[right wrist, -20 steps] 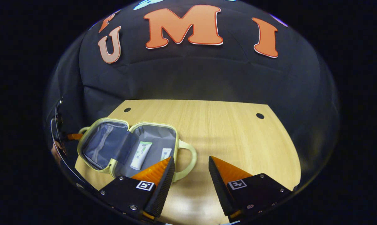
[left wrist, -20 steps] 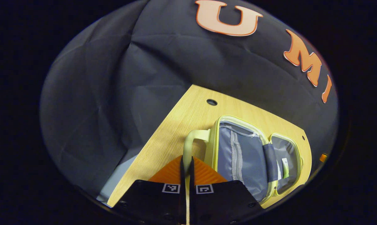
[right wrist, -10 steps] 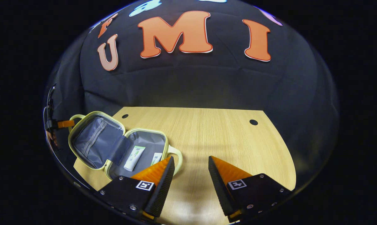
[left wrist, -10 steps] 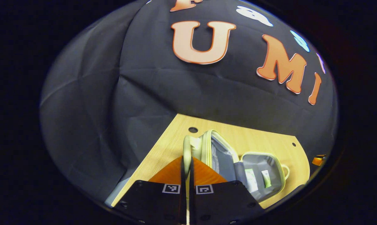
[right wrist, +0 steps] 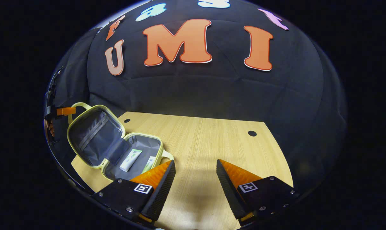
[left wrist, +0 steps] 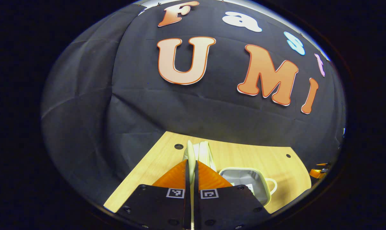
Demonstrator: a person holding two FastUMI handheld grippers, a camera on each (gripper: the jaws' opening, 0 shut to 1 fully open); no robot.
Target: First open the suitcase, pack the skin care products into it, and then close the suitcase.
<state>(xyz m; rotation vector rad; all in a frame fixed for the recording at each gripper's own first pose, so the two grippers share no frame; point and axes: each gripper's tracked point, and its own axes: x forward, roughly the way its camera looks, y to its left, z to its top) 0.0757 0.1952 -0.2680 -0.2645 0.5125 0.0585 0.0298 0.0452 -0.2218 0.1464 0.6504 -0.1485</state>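
Left gripper (left wrist: 191,164): fingers pressed together on the lid handle (left wrist: 190,150), raising the lid (right wrist: 95,135) near upright, presumably to fold it shut.
Right gripper (right wrist: 193,174): jaws wide apart, holding nothing, hovering over the table (right wrist: 212,140) just beside the case (right wrist: 133,153).
Case: at the table's left side, base flat, grey-lined.
Contents: two tubes (right wrist: 130,159) lying in the base.
Writing: tube print too small to read.
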